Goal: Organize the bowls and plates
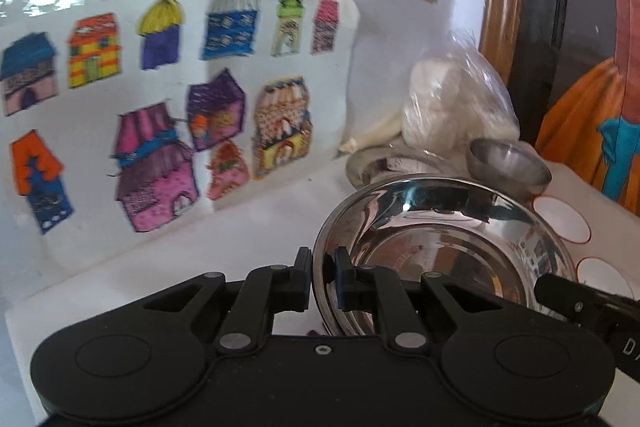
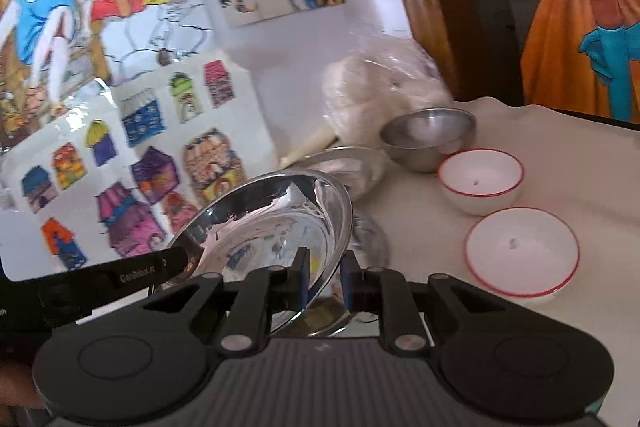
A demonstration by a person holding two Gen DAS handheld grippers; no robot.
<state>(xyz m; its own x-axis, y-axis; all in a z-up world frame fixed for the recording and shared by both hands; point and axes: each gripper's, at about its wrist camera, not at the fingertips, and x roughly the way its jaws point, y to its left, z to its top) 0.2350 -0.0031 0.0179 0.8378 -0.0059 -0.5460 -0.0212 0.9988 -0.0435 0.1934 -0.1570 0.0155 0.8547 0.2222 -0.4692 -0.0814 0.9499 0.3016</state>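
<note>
Jaws of the left gripper (image 1: pixel 323 283) are pinched on the near rim of the steel plate (image 1: pixel 440 247), and the right gripper (image 2: pixel 325 281) is clamped on the plate's opposite rim, so both hold one shiny plate tilted above the white table (image 2: pixel 560 155). Thin, slick rim with narrow pad contact: likely failure is the plate slipping or twisting out if the two hands drift apart or roll unevenly. Just beyond the plate lies another steel plate (image 2: pixel 352 163), flat on the table; behind that, a small steel bowl (image 2: pixel 430 137) and a plastic bag (image 2: pixel 380 87). Right of the held plate, two white bowls with red rims (image 2: pixel 480 179), well apart from it. A low swing could clip the small steel bowl or knock the nearer white bowl (image 2: pixel 522 251). Left of the plate, a sheet of house drawings (image 1: pixel 160 87) leans against the wall; a brush could topple it.
</note>
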